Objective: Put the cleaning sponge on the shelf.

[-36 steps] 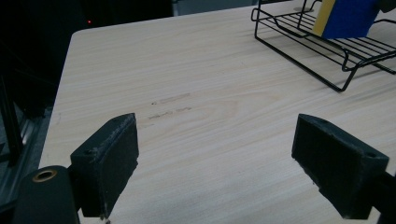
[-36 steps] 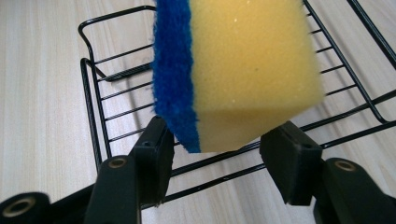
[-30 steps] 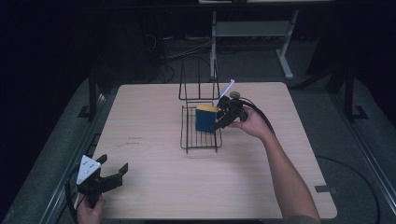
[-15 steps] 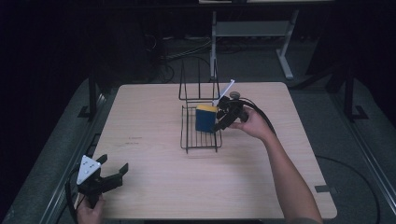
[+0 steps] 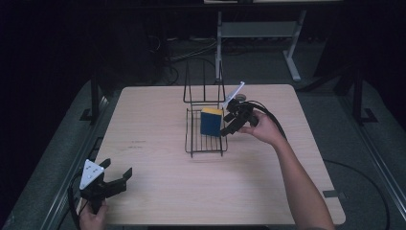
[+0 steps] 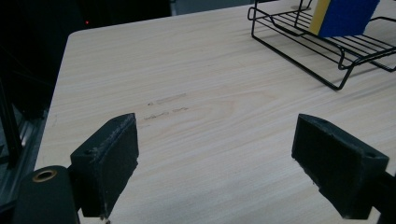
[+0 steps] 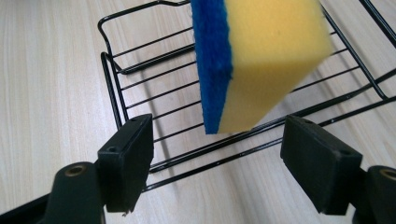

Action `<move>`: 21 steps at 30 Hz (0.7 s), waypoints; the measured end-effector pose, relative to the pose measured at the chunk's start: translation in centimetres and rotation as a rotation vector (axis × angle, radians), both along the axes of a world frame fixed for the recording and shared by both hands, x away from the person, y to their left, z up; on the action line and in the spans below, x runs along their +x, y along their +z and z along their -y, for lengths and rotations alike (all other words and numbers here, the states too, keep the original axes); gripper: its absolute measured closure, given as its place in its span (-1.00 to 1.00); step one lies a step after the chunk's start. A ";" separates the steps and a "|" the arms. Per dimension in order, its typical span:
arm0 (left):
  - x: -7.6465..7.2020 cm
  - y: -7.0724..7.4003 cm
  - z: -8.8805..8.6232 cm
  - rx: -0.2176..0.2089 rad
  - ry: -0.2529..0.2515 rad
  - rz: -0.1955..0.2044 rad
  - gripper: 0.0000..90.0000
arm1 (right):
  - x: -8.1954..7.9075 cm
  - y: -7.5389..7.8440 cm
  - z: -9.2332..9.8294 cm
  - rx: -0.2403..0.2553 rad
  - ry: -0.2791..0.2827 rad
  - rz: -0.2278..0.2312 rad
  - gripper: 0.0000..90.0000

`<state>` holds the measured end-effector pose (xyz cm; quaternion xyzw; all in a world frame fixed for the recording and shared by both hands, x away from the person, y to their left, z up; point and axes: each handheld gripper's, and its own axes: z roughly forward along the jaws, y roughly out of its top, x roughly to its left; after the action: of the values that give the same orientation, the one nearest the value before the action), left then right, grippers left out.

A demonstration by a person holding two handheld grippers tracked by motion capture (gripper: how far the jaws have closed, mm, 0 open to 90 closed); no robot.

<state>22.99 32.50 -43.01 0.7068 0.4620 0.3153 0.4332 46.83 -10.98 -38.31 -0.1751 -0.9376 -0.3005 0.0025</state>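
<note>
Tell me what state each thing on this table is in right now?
Sponge: standing on edge in the rack, free of the jaws.
Wire rack: flat on the table, back upright.
Right gripper: open, jaws just opening.
Left gripper: open, holding nothing.

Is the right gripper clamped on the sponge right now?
No, the right gripper stands open, its pads clear of the sponge.

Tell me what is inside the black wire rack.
One sponge, yellow with a blue scrubbing face, stands on edge in the wire rack, near the right gripper, whose jaws have just opened off it. The other wires look bare; the wires under the sponge are hidden.
</note>
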 end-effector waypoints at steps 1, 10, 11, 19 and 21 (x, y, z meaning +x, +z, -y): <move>0.0 0.0 0.0 0.000 0.000 -0.001 -0.69 | -0.1 0.0 0.1 0.004 -0.003 -0.001 -0.44; -0.1 0.0 0.0 0.004 0.000 -0.004 -0.69 | -0.5 -0.2 0.7 0.008 -0.014 -0.010 -0.44; -0.1 0.0 0.0 0.003 0.000 -0.004 -0.69 | -0.5 -0.2 0.7 0.002 -0.013 -0.015 -0.44; -0.4 0.1 -0.2 0.003 0.003 0.002 -0.69 | -0.9 -0.5 1.2 0.008 -0.020 -0.020 -0.44; -0.4 0.1 -0.1 0.004 0.003 0.002 -0.69 | -1.1 -0.5 1.3 0.007 -0.017 -0.018 -0.44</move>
<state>22.59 32.63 -42.95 0.7067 0.4619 0.3174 0.4317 45.68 -12.26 -38.77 -0.1858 -0.9349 -0.3023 0.0089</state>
